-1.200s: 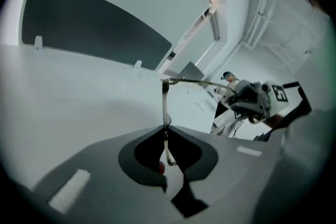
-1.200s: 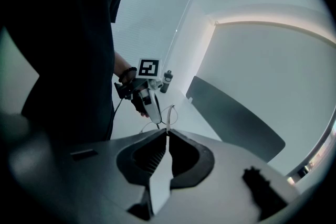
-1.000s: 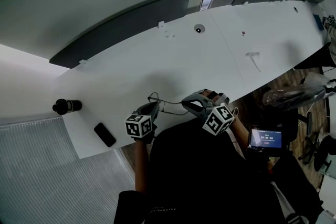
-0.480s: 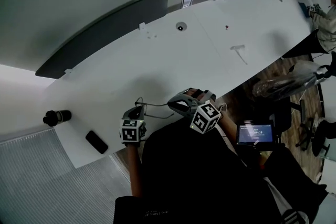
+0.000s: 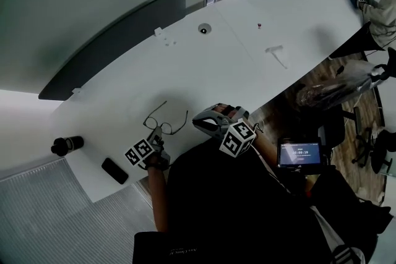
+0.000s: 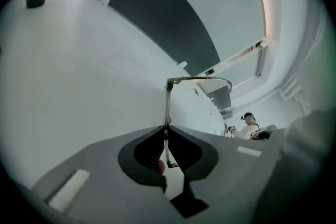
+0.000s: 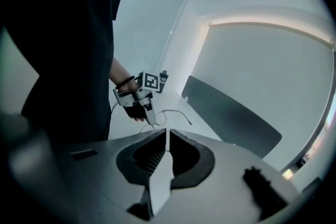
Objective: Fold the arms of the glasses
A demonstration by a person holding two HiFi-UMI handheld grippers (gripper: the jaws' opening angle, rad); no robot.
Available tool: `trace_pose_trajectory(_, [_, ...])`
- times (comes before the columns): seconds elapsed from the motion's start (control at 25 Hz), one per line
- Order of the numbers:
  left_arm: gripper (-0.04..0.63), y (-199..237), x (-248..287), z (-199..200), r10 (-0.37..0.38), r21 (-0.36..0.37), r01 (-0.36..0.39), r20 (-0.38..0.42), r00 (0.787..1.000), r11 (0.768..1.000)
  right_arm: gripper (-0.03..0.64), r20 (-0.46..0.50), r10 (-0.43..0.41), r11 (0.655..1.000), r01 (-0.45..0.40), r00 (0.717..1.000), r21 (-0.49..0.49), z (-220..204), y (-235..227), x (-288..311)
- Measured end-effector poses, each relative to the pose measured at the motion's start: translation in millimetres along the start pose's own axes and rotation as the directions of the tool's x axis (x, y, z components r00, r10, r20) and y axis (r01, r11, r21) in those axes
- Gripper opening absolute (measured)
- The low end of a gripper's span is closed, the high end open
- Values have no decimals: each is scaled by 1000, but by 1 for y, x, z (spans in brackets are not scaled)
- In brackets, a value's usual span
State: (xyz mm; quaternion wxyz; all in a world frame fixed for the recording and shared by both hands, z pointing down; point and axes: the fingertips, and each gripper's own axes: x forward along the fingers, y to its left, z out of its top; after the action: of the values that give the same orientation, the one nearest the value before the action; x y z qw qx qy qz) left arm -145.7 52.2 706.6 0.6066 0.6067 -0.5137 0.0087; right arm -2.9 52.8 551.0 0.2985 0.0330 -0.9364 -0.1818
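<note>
**Glasses** [image 5: 166, 120]: thin wire frame lying on the table [image 5: 247, 52], close to its near edge. As far as we can tell, the arms are not yet folded.

**Left gripper** [image 5: 158, 133]: at the table's near edge, jaws pinched onto one arm of the glasses. We read this as the grip for swinging that arm in toward the lenses.

**Right gripper** [image 5: 197, 123]: over the table's near edge, jaws almost together with nothing between them, touching nothing. We judge it is placed there to steady the frame front.

**Phone** [image 5: 115, 170]: dark, on the table's near left corner, no part in the task.
</note>
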Motion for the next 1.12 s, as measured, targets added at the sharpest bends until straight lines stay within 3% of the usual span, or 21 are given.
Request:
trace_pose_trajectory(0.12, [32, 25, 4, -7, 75, -94, -77, -28, 997, 993, 25, 13, -6, 1000, 6, 1000, 15, 0, 4, -3])
trace_pose_trajectory(0.32, [41, 36, 13, -10, 167, -80, -175, -100, 981, 981, 25, 29, -15, 999, 14, 999, 35, 6, 2, -3])
trace_pose_trajectory(0.6, [202, 30, 16, -10, 164, -88, -176, -121, 979, 981, 24, 51, -8, 997, 4, 999, 71, 8, 2, 1])
trace_pose_trajectory(0.72, [211, 24, 7, -4, 148, -85, -154, -79, 986, 984, 9, 105, -49, 985, 30, 993, 171, 8, -9, -1])
trace_pose_trajectory(0.84, [200, 16, -14, 9, 99, -88, -93, 61, 993, 992, 6, 209, -106, 937, 27, 972, 348, 18, -24, -5])
trace_pose_trajectory(0.96, [95, -2, -40, 21, -15, 9, 13, 225, 974, 1000, 6, 252, -140, 862, -7, 958, 507, 13, -29, -2])
trace_pose_trajectory(1.12, [46, -15, -58, 20, -55, 228, -10, 277, 959, 974, 6, 271, -122, 815, -60, 955, 577, 6, -26, 8])
